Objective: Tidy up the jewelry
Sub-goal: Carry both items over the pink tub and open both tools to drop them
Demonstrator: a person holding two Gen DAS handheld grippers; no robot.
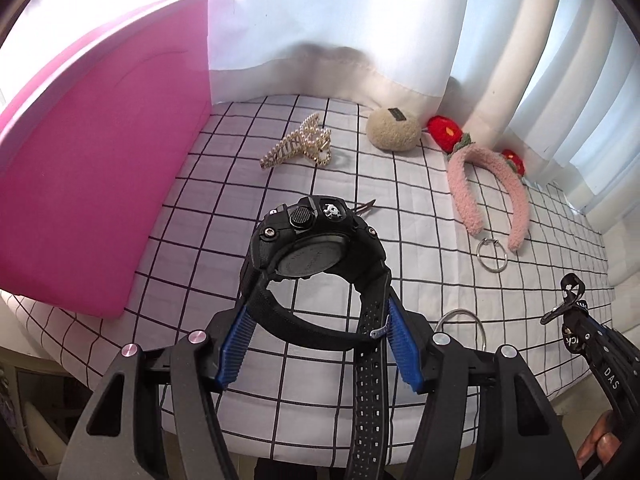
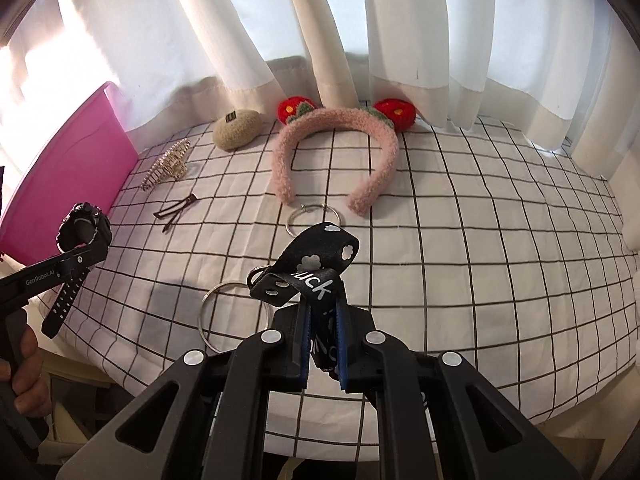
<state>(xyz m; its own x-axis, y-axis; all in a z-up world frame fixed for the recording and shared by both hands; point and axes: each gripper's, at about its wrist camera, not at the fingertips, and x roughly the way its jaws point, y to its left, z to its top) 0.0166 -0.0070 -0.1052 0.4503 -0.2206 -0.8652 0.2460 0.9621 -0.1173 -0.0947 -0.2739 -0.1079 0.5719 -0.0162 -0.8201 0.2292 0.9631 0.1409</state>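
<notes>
My left gripper (image 1: 318, 308) is shut on a chunky black watch (image 1: 316, 236), its blue pads pressing the band from both sides, and the watch hangs above the checked cloth. From the right wrist view, the same watch (image 2: 84, 226) shows at far left in the left gripper (image 2: 86, 250). My right gripper (image 2: 322, 320) is shut on a black strap with white print and a metal ring (image 2: 316, 264), lifted off the cloth; the strap (image 1: 570, 300) also shows at the right edge of the left wrist view. A pink box (image 1: 92, 184) stands at the left.
On the checked cloth (image 2: 480, 240) lie a pearl claw clip (image 1: 298, 146), a beige pad (image 1: 394, 128), a fluffy pink headband with red flowers (image 2: 334, 152), a dark hair clip (image 2: 176, 214) and two metal hoops (image 2: 316, 220) (image 2: 234, 318). White curtains (image 2: 320, 40) hang behind.
</notes>
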